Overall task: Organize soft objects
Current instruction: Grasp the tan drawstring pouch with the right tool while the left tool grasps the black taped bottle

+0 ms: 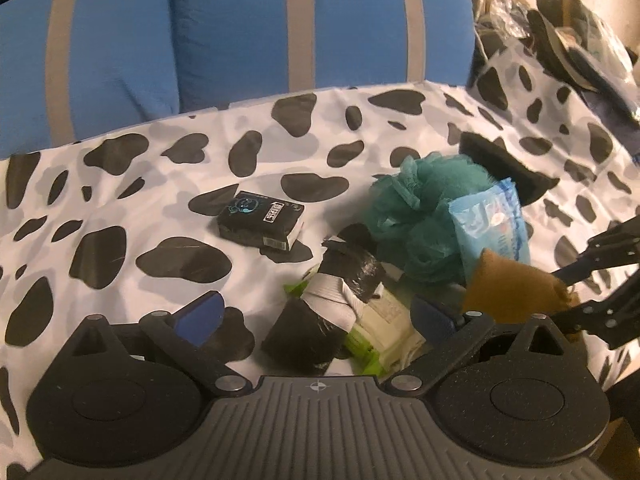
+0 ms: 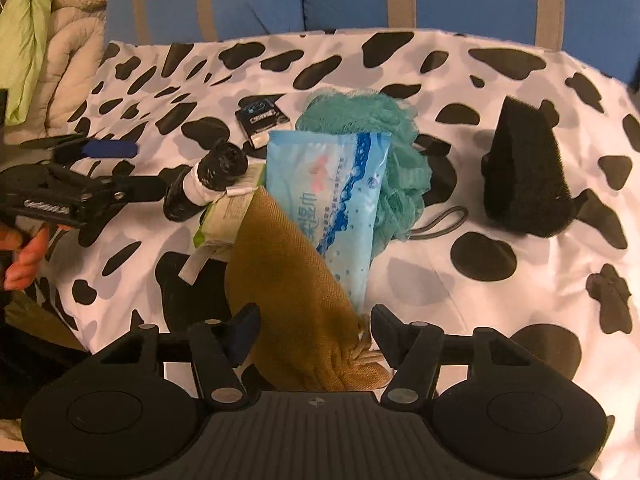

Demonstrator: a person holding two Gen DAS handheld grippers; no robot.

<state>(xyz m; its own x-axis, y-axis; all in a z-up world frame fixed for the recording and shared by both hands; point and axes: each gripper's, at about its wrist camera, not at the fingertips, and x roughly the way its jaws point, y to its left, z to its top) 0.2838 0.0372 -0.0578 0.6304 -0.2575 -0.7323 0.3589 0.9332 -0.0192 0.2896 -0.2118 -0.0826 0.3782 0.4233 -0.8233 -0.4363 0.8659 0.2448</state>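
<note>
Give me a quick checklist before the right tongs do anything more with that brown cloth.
1. Brown cloth between right tongs: ok.
2. Fingers actually clamped on it: cannot tell, gaps show on both sides.
3. Blue wipes pack leaning on the cloth, may tip: not ok.
4. Left tongs open, holding nothing: ok.
5. Left tongs clear of the black roll: cannot tell.

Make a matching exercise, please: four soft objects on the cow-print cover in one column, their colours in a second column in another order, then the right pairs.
Objects:
1. bath pouf
2. wet wipes pack
3. cloth between the right gripper fingers
4. sponge

Colours:
A. black
B. mustard brown
C. teal
D. light blue

Pairs: 1-C, 2-D, 3-B, 4-A
</note>
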